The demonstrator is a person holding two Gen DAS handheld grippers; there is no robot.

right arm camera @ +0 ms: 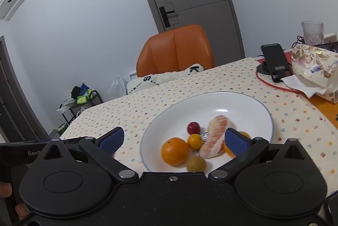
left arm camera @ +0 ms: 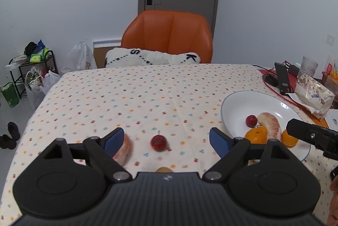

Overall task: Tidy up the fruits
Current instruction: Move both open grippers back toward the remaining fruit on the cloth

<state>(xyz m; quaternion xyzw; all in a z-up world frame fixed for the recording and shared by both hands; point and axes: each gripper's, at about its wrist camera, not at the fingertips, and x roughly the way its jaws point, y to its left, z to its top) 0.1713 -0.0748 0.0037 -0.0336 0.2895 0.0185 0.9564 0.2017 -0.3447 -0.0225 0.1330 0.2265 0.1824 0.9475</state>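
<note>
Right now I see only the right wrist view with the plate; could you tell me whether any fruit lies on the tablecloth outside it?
Observer: Yes, a small red fruit lies on the tablecloth, left of the plate.
Operator: Anything else out there?
Observer: A peeled citrus segment lies beside it, partly behind one finger of the left gripper.
Operator: Is that gripper holding anything?
Observer: No, it is open, the red fruit lying between its fingers.
</note>
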